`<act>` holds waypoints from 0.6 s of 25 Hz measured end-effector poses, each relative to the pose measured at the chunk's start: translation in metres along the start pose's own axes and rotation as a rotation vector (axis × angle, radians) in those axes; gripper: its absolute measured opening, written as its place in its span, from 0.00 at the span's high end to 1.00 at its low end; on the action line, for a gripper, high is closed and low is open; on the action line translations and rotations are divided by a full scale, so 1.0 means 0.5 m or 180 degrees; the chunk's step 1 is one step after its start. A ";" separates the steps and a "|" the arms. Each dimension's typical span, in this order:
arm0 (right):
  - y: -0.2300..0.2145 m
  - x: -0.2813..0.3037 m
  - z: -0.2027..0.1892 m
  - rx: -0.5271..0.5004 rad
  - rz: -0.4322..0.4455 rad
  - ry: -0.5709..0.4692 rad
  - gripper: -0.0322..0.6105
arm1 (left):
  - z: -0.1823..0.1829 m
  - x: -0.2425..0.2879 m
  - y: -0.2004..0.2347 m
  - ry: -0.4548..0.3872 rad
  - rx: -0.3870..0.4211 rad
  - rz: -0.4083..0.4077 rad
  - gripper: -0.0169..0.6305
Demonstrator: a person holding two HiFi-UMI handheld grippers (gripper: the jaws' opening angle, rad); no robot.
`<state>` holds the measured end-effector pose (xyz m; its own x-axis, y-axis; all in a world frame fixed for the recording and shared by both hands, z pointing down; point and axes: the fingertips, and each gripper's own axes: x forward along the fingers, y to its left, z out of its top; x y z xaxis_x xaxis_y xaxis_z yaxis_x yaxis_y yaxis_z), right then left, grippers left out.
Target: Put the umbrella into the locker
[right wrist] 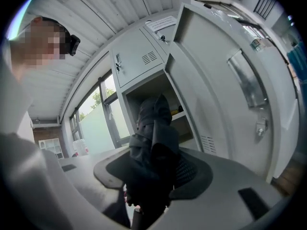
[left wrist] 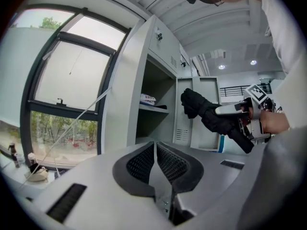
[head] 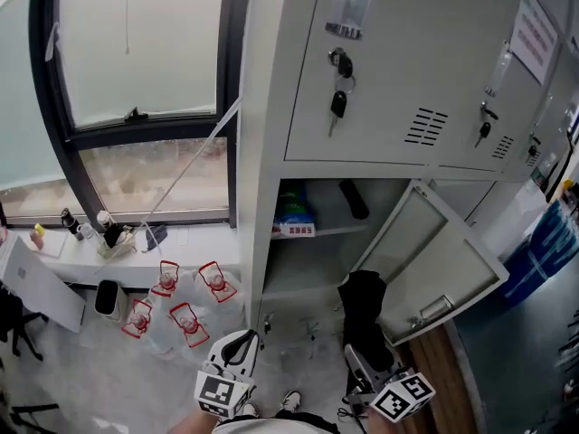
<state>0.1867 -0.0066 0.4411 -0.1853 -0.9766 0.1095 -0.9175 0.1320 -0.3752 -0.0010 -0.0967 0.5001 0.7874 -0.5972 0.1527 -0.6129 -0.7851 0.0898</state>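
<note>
Umbrella [right wrist: 153, 128] between jaws of right gripper [right wrist: 156, 170]

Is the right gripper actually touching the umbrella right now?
Touching. The right gripper view shows the folded black umbrella clamped between the jaws of the right gripper.

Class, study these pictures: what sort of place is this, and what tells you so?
Probably a staff locker area in an office or other workplace. Grey metal lockers with keys hanging in their doors stand beside a large window, and big water bottles sit on the floor nearby.
</note>
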 end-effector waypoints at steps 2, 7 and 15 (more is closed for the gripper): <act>-0.014 0.030 -0.003 -0.0060 0.0066 0.0056 0.59 | 0.012 0.012 -0.005 -0.0003 0.0086 0.0034 0.92; -0.035 0.103 -0.037 0.0058 0.0235 0.0300 0.59 | 0.025 0.019 0.005 -0.0010 0.0120 0.0179 0.92; -0.086 0.201 -0.082 -0.0129 0.0182 0.0564 0.59 | 0.017 0.004 0.048 0.0046 0.0107 0.0471 0.92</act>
<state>0.1931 -0.1034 0.5058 -0.2933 -0.9225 0.2510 -0.9165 0.1966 -0.3484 -0.0135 -0.1184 0.4941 0.6874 -0.7046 0.1759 -0.7194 -0.6938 0.0324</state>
